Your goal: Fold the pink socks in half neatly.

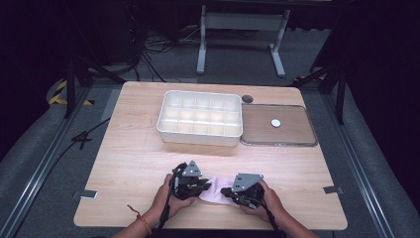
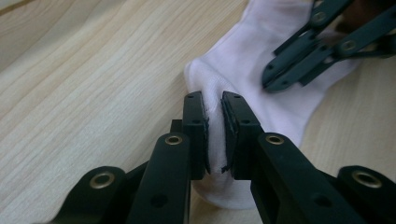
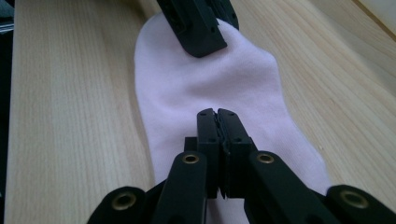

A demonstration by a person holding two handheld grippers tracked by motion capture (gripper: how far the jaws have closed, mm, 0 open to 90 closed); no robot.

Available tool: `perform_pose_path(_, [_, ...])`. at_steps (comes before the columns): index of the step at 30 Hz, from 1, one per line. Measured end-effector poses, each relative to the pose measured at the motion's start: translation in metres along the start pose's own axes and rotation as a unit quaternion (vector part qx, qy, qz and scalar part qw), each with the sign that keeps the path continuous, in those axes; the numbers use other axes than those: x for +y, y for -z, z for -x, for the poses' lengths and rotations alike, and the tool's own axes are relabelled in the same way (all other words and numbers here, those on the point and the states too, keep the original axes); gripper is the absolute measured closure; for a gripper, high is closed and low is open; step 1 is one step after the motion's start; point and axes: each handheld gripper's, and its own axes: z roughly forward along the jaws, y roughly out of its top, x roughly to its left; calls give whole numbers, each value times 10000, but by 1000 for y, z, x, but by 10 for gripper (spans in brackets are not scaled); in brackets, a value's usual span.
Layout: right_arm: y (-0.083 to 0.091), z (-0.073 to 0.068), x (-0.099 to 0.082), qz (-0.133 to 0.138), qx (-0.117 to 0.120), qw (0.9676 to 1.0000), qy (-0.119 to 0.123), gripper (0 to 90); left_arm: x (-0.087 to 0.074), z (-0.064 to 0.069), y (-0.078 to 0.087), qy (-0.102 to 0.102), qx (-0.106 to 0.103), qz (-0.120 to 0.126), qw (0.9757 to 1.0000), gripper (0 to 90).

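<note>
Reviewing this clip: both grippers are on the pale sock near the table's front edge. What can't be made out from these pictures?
- High view: most of the sock lies under the left gripper and right gripper.
- Right gripper view: jaws shut over the sock; whether fabric is pinched is unclear.
- High view: the small white disc on the clear lid is too small to identify.

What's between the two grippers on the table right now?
A pale pink sock lying flat on the table. In the high view it spans the gap between the left gripper and the right gripper; each is shut on one end of it.
</note>
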Motion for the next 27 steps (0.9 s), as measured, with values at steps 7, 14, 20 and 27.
perform_pose_path(7, [-13,5,14,-79,28,10000,12,886,4,-3,10,-70,31,170,9998,803])
perform_pose_path(14, [-26,3,26,-24,-6,10000,69,886,4,-6,13,-23,116,204,9997,803])
perform_pose_path(20, [-27,3,23,87,-13,9999,91,885,3,-13,20,70,103,232,9997,801])
perform_pose_path(27, [-27,5,23,125,70,9999,42,880,5,-10,19,74,75,249,9996,800])
